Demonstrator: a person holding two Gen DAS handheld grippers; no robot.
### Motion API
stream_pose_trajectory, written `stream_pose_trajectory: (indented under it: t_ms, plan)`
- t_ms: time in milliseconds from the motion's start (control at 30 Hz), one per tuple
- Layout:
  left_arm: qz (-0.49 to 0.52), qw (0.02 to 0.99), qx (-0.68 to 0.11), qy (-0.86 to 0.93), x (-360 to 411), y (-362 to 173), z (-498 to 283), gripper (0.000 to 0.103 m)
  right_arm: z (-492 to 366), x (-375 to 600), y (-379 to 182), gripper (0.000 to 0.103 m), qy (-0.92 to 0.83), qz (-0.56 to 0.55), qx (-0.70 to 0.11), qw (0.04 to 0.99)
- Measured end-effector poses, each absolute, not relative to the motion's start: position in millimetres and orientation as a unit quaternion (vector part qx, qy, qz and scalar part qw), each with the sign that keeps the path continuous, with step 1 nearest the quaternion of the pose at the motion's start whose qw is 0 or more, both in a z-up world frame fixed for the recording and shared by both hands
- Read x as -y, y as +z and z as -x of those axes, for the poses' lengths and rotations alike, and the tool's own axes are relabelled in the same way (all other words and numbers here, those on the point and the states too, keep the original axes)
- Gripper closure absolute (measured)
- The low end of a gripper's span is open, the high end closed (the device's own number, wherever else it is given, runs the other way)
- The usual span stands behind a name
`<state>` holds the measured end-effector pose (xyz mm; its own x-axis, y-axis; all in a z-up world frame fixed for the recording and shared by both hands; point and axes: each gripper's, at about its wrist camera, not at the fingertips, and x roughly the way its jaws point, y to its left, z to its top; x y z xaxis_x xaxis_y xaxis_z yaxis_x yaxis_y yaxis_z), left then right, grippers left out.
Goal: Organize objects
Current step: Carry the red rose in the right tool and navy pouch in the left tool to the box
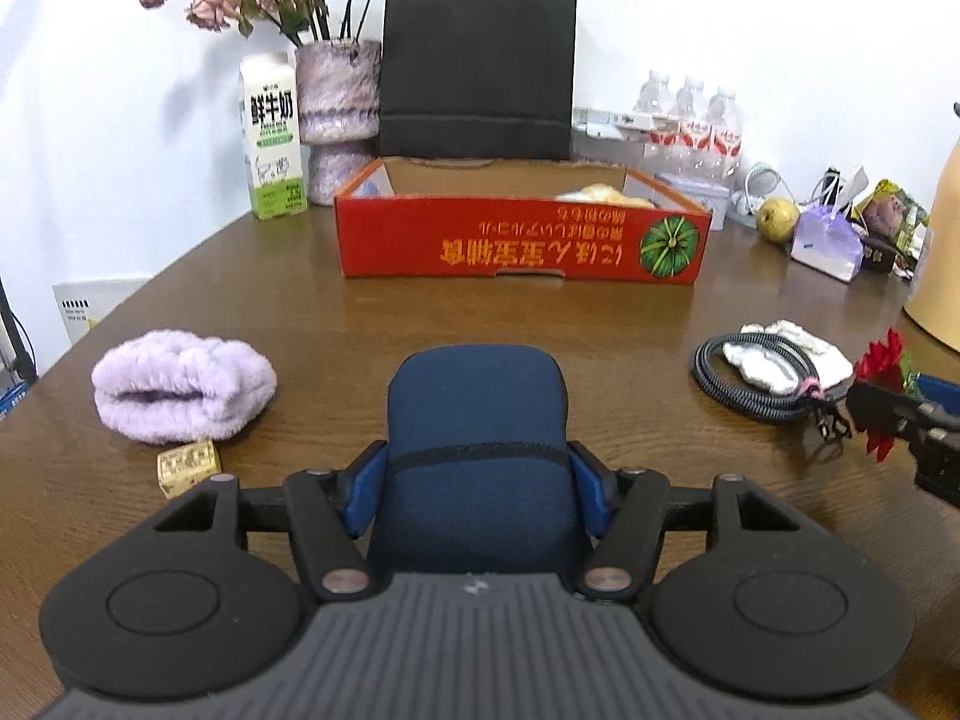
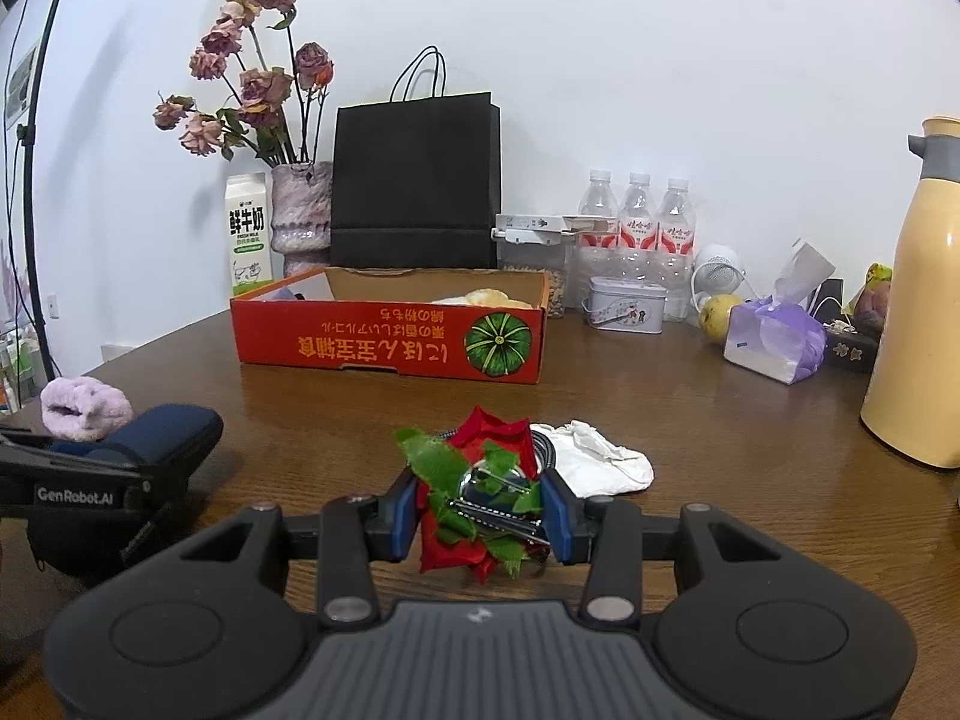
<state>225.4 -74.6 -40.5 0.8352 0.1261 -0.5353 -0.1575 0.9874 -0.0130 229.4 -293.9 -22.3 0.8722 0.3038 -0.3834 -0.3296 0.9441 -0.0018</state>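
My left gripper [image 1: 478, 483] is shut on a dark blue soft case [image 1: 477, 420] and holds it above the brown table [image 1: 480, 318]; the case also shows in the right wrist view [image 2: 162, 429]. My right gripper [image 2: 483, 519] is shut on a red artificial flower with green leaves [image 2: 474, 480], also seen at the right edge of the left wrist view [image 1: 882, 366]. An open red cardboard box [image 1: 522, 240] with a pumpkin print stands ahead, with a pale object inside; it also shows in the right wrist view [image 2: 390, 345].
A lilac fluffy cloth [image 1: 180, 384] and a small gold box [image 1: 187, 465] lie left. A coiled cable [image 1: 750, 387] and white cloth [image 1: 786, 354] lie right. A milk carton [image 1: 271, 138], vase [image 1: 339, 114], black bag [image 1: 477, 69], bottles [image 1: 690, 120], pear [image 1: 777, 219], tissues [image 2: 774, 339] and a yellow flask [image 2: 918, 312] line the back.
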Motion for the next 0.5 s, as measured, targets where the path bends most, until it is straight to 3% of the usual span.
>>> stream_pose_trajectory:
  t_ms: [500]
  plan:
    - [0.029,0.966,-0.246,0.073,72.9,-16.4,-239.7,0.040,-239.5,269.0,-15.4,0.063,0.187,0.018,-0.182,0.965]
